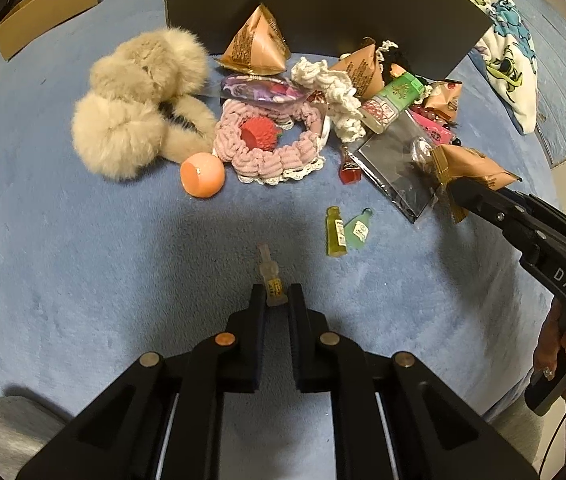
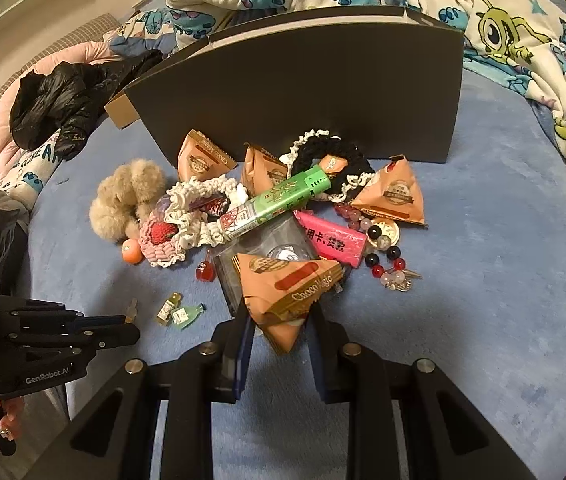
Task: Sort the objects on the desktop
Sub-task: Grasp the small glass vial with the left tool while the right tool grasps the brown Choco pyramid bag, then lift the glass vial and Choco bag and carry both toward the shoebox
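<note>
My left gripper (image 1: 276,294) is shut on a tiny clear miniature bottle (image 1: 269,276) with a yellow label, low over the blue blanket. My right gripper (image 2: 281,320) is shut on a brown triangular Choco Magic snack packet (image 2: 289,288); it also shows in the left wrist view (image 1: 471,168). A yellow mini bottle (image 1: 333,231) and a green mini bottle (image 1: 358,229) lie just ahead of the left gripper. A red mini bottle (image 1: 349,168) lies near the pile.
A pile holds a beige fur scrunchie (image 1: 139,100), a pink crochet scrunchie (image 1: 271,152), an orange ball (image 1: 202,175), a green tube (image 2: 279,200), a pink card (image 2: 333,240), beads (image 2: 383,256) and more snack packets (image 1: 257,40). A dark box (image 2: 303,92) stands behind. A tan box (image 1: 49,8) sits far left.
</note>
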A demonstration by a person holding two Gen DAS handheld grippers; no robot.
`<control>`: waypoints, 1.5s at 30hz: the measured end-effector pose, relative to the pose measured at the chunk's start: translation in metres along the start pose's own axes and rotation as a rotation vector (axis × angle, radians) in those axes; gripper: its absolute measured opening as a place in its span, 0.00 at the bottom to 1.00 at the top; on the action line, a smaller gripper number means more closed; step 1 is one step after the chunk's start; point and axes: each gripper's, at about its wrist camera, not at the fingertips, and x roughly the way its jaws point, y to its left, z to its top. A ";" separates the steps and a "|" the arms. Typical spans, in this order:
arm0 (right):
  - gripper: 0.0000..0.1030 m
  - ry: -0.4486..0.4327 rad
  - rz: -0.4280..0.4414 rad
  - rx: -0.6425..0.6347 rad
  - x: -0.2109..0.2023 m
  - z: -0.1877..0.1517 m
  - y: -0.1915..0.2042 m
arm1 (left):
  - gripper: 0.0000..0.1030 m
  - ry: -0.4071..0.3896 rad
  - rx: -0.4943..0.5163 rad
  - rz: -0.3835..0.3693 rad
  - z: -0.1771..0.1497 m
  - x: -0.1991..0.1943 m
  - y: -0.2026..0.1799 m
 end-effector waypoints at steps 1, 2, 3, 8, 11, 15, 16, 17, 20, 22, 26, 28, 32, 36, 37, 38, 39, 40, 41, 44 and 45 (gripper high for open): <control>0.24 -0.001 0.000 0.001 -0.001 0.000 -0.001 | 0.10 -0.004 0.009 0.005 0.000 -0.001 -0.002; 0.24 -0.002 -0.001 0.001 -0.002 0.000 -0.001 | 0.10 -0.006 0.015 0.009 0.000 -0.002 -0.003; 0.24 -0.002 -0.001 0.001 -0.002 0.000 -0.001 | 0.10 -0.008 0.019 0.010 -0.001 -0.004 -0.004; 0.24 -0.004 -0.001 -0.002 -0.005 -0.001 0.000 | 0.10 -0.018 0.031 0.018 0.000 -0.010 -0.008; 0.24 -0.007 0.000 -0.004 -0.009 -0.002 0.001 | 0.10 -0.024 0.038 0.022 0.000 -0.014 -0.009; 0.24 -0.014 0.003 -0.007 -0.016 -0.004 0.002 | 0.10 -0.035 0.038 0.023 0.002 -0.021 -0.010; 0.24 -0.016 0.003 -0.007 -0.017 -0.004 0.002 | 0.10 -0.037 0.037 0.021 0.003 -0.022 -0.011; 0.24 -0.018 0.003 -0.008 -0.019 -0.004 0.003 | 0.10 -0.039 0.037 0.021 0.003 -0.023 -0.012; 0.24 -0.025 0.003 -0.010 -0.025 -0.005 0.004 | 0.10 -0.047 0.039 0.019 0.005 -0.028 -0.013; 0.24 -0.031 0.002 -0.013 -0.029 -0.005 0.004 | 0.10 -0.052 0.042 0.020 0.007 -0.031 -0.014; 0.24 -0.045 0.000 -0.017 -0.037 -0.001 0.005 | 0.10 -0.059 0.048 0.013 0.012 -0.039 -0.017; 0.24 -0.056 0.000 -0.020 -0.041 0.002 0.005 | 0.10 -0.066 0.054 0.014 0.015 -0.044 -0.017; 0.24 -0.077 0.002 -0.029 -0.050 0.008 0.007 | 0.10 -0.078 0.063 0.013 0.022 -0.053 -0.021; 0.24 -0.097 0.003 -0.043 -0.057 0.016 0.010 | 0.10 -0.093 0.066 0.013 0.030 -0.062 -0.023; 0.24 -0.104 0.005 -0.046 -0.059 0.018 0.011 | 0.10 -0.097 0.067 0.012 0.032 -0.064 -0.024; 0.24 -0.108 0.006 -0.046 -0.060 0.020 0.011 | 0.10 -0.100 0.068 0.014 0.035 -0.067 -0.025; 0.24 -0.113 0.007 -0.048 -0.061 0.022 0.011 | 0.10 -0.103 0.070 0.016 0.037 -0.069 -0.025; 0.24 -0.119 0.007 -0.050 -0.063 0.025 0.011 | 0.10 -0.110 0.071 0.016 0.041 -0.072 -0.025; 0.24 -0.123 0.008 -0.051 -0.064 0.027 0.012 | 0.10 -0.114 0.070 0.016 0.043 -0.074 -0.026; 0.24 -0.135 0.008 -0.058 -0.066 0.034 0.013 | 0.10 -0.132 0.068 0.015 0.054 -0.083 -0.026; 0.24 -0.138 0.008 -0.061 -0.067 0.037 0.013 | 0.10 -0.140 0.068 0.015 0.058 -0.086 -0.026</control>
